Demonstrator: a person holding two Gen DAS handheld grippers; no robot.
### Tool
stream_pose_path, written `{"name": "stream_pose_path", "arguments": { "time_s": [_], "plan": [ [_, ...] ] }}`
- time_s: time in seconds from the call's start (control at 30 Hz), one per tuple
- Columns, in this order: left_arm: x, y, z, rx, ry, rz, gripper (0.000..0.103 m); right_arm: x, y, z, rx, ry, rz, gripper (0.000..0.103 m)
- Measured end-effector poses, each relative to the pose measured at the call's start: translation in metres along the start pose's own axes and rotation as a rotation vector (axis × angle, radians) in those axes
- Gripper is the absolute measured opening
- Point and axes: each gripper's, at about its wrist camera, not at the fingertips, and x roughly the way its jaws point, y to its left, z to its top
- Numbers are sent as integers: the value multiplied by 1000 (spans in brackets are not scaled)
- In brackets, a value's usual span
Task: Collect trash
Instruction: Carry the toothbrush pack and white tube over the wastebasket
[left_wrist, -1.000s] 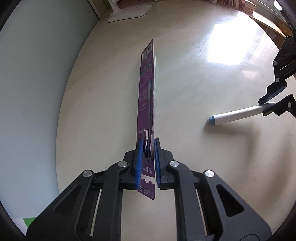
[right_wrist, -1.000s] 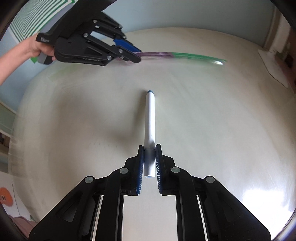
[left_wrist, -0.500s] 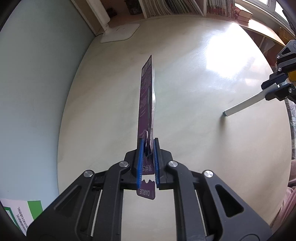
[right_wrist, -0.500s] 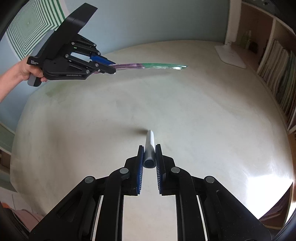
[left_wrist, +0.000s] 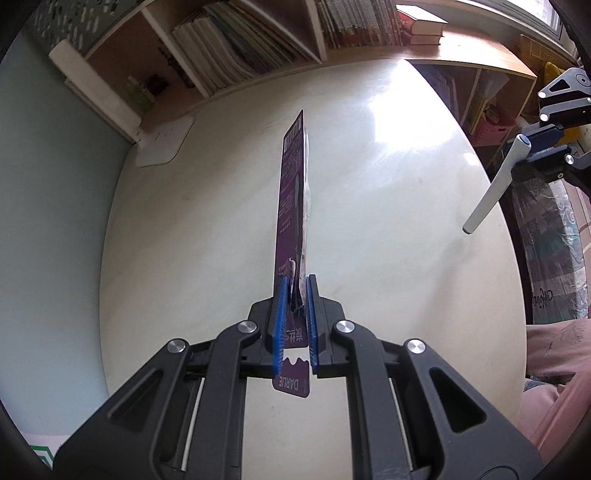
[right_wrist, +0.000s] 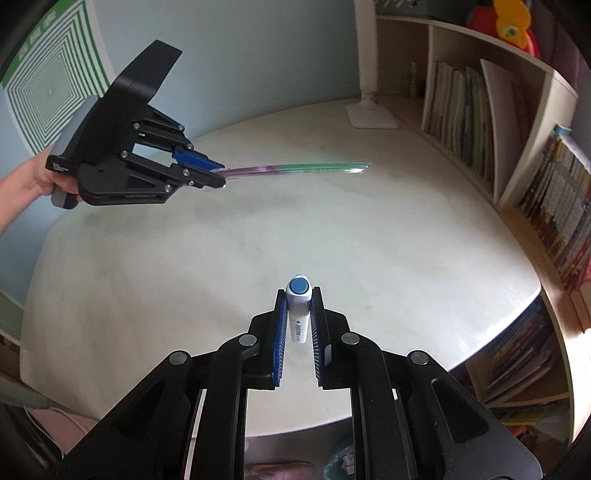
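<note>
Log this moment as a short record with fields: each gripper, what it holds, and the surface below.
left gripper: shut on the purple blister card, which is held edge-on and sticks forward
right gripper: shut on the white marker, blue cap end toward the fingertips
both items: lifted clear of the table
table: pale, round-edged; a white lamp base stands at its far edge
surroundings: bookshelf beside the table
bin: none in view
</note>
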Motion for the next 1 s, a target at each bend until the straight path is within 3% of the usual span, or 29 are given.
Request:
{"name": "stream_pose_path", "arguments": {
  "time_s": [0.47, 0.77, 1.0],
  "plan": [
    [4, -148, 96, 231, -63, -105, 8, -101, -92, -112, 212, -45, -161, 13],
    [8, -257, 123, 398, -69, -210, 8, -151, -129, -199, 385, -62, -268, 14],
    [25, -337, 125, 507, -30, -283, 8, -174, -143, -268, 508, -51, -314, 14]
  ]
}}
